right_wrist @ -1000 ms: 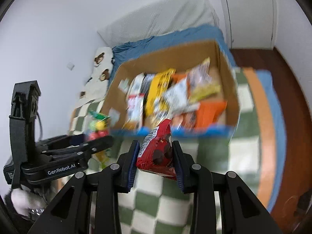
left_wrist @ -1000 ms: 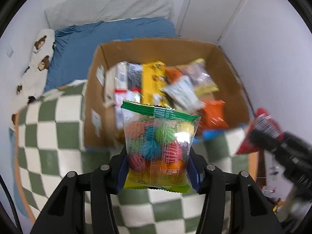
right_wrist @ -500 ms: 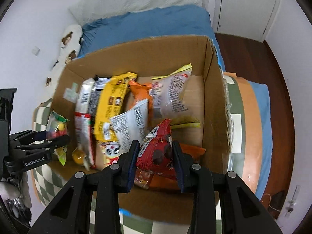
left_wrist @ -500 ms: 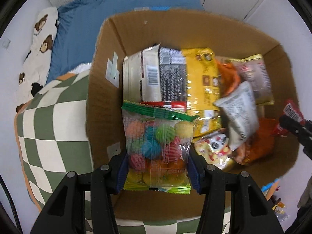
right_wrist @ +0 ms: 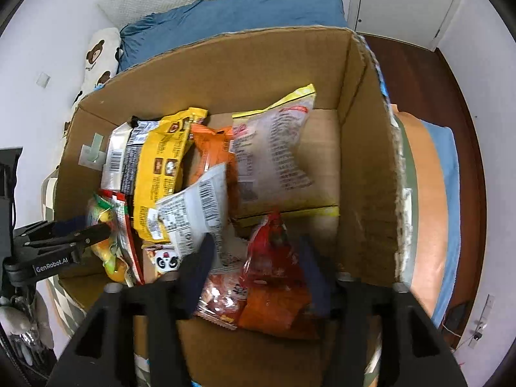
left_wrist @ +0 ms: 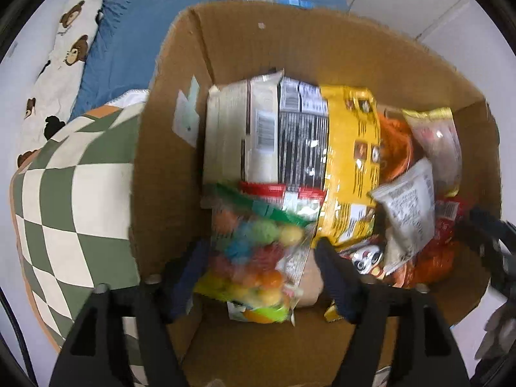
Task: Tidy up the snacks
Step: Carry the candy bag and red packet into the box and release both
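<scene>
A cardboard box holds several snack packets. My left gripper is inside its near left part with its jaws spread wide. The clear bag of coloured balls lies between them, loose and tilted. The left gripper also shows in the right wrist view. My right gripper is inside the near right part, jaws spread. The red snack packet sits between them on the orange packets, apparently free.
The box also holds a yellow packet, a white-and-black packet, a white packet and a pale large bag. The box sits on a green checked blanket on a blue bed. A wooden floor lies right.
Both grippers have moved down into the box and their jaws have opened. The ball bag and the red packet have slipped free and lie among the snacks.
</scene>
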`<move>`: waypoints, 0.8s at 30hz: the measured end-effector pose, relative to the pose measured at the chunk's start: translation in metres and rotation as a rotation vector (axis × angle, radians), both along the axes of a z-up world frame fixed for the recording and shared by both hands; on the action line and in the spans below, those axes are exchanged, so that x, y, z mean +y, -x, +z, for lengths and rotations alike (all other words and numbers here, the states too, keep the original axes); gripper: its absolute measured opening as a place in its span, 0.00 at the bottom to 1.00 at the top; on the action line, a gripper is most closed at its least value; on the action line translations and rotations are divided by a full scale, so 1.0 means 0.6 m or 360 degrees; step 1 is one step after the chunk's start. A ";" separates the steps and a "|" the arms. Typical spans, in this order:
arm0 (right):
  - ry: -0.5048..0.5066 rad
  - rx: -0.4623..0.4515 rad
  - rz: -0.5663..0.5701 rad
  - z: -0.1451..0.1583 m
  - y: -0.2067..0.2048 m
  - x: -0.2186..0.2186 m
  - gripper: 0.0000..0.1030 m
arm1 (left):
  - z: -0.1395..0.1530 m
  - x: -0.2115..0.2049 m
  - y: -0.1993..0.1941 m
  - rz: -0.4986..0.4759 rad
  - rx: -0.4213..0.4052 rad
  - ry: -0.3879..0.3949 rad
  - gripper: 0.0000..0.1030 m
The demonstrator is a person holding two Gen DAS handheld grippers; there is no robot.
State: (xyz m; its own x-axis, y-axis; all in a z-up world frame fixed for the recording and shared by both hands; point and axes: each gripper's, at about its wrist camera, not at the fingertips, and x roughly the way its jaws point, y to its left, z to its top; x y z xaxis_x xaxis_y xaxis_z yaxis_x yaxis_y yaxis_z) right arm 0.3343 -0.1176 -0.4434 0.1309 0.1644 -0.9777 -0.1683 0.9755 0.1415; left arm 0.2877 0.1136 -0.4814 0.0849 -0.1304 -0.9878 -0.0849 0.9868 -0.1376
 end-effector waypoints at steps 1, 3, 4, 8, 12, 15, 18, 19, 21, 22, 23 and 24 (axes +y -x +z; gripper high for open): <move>0.0014 -0.0006 0.0006 0.002 0.001 0.005 0.87 | 0.004 0.002 0.000 0.0010 -0.0019 0.0007 0.82; 0.0036 -0.0021 0.0025 0.009 0.005 0.015 0.93 | 0.009 0.003 0.002 0.0021 -0.0035 0.0021 0.85; 0.0042 -0.0017 0.0029 0.010 0.006 0.018 0.93 | 0.012 0.002 0.002 0.0021 -0.0038 0.0022 0.89; 0.0064 -0.0021 0.0046 0.014 0.016 0.027 0.93 | 0.029 -0.014 0.013 -0.0002 -0.0104 -0.0057 0.92; 0.0087 -0.0062 0.0037 0.018 0.027 0.025 0.93 | 0.049 -0.028 0.029 -0.0003 -0.0158 -0.0027 0.92; 0.0079 -0.0106 0.0019 0.027 0.041 0.018 0.93 | 0.065 -0.040 0.042 -0.0008 -0.0212 -0.0028 0.92; 0.0063 -0.0128 0.0019 0.032 0.052 0.014 0.93 | 0.080 -0.050 0.053 -0.0014 -0.0259 -0.0035 0.92; 0.0067 -0.0140 0.0021 0.035 0.057 0.013 0.93 | 0.083 -0.051 0.056 -0.0013 -0.0273 -0.0032 0.92; 0.0077 -0.0162 0.0021 0.040 0.063 0.012 0.93 | 0.092 -0.055 0.063 -0.0007 -0.0302 -0.0042 0.92; 0.0079 -0.0172 0.0015 0.043 0.066 0.010 0.93 | 0.097 -0.057 0.067 -0.0008 -0.0320 -0.0037 0.92; 0.0074 -0.0182 0.0002 0.048 0.070 0.007 0.93 | 0.101 -0.057 0.071 -0.0007 -0.0336 -0.0039 0.92; 0.0069 -0.0193 -0.0008 0.051 0.073 0.005 0.93 | 0.107 -0.057 0.075 -0.0004 -0.0348 -0.0040 0.92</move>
